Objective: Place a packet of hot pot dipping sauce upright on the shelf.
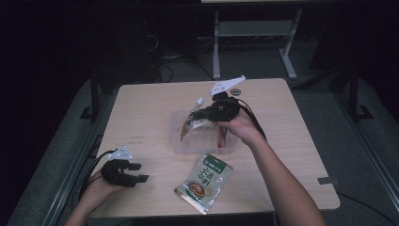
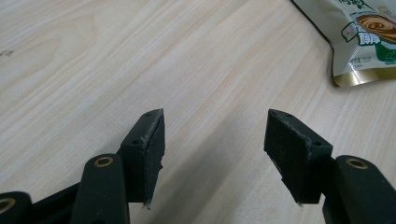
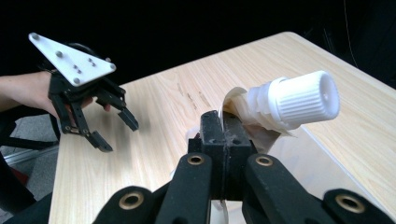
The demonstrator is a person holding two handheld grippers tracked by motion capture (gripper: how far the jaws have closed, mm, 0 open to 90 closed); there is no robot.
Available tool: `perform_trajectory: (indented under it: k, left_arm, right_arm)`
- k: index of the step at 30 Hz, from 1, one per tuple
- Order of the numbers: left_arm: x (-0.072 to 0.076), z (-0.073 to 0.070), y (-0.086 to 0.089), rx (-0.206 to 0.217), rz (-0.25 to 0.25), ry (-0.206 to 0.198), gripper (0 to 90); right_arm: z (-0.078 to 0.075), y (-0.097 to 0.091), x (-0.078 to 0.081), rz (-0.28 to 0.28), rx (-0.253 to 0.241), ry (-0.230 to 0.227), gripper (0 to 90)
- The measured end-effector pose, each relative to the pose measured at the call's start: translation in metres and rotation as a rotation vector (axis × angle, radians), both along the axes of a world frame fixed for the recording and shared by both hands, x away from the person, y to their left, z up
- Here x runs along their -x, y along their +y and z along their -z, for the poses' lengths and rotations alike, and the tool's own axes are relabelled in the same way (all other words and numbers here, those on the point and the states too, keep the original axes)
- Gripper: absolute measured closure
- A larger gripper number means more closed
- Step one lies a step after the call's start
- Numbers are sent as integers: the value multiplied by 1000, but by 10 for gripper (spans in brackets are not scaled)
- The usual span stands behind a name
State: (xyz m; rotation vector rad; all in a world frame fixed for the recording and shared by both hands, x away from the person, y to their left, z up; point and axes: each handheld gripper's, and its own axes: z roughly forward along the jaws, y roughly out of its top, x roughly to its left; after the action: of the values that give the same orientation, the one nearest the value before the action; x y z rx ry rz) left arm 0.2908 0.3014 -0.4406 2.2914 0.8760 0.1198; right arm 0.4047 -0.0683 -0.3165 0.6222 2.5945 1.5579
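My right gripper [image 1: 200, 114] [image 3: 225, 127] is shut on a spouted pouch [image 1: 189, 125], held tilted above a clear plastic container [image 1: 181, 141] at the table's middle. The pouch's white screw cap [image 1: 200, 101] [image 3: 303, 100] sticks up past the jaws. A green and white soup pouch [image 1: 205, 181] [image 2: 364, 37] lies flat on the table in front of the container. My left gripper [image 1: 139, 172] [image 2: 215, 140] hovers low over bare wood at the front left, open, with nothing between its jaws. It also appears across the table as the far gripper [image 3: 107, 130] in the right gripper view.
Something red [image 1: 222, 137] lies inside the container, under the right hand. A small dark round object [image 1: 236, 91] sits near the table's far edge. Bare wooden table [image 1: 141, 117] spreads to the left of the container. Dark floor and desk legs [image 1: 216, 47] lie beyond.
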Motion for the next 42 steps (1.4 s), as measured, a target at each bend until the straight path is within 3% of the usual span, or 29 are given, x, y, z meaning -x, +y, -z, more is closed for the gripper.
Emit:
perform_trajectory:
  k: [9, 23, 33, 42]
  left_arm:
    - [0, 0, 0, -3, 1, 0, 381]
    - [0, 1, 0, 2, 0, 7, 381]
    - [1, 2, -1, 6, -2, 16, 379]
    - [0, 2, -2, 7, 2, 14, 377]
  right_arm:
    - [4, -1, -4, 17, 35, 2, 900]
    - [13, 18, -6, -1, 68, 5, 899]
    - [22, 31, -12, 42, 107, 25, 898]
    - [23, 36, -13, 37, 160, 24, 876]
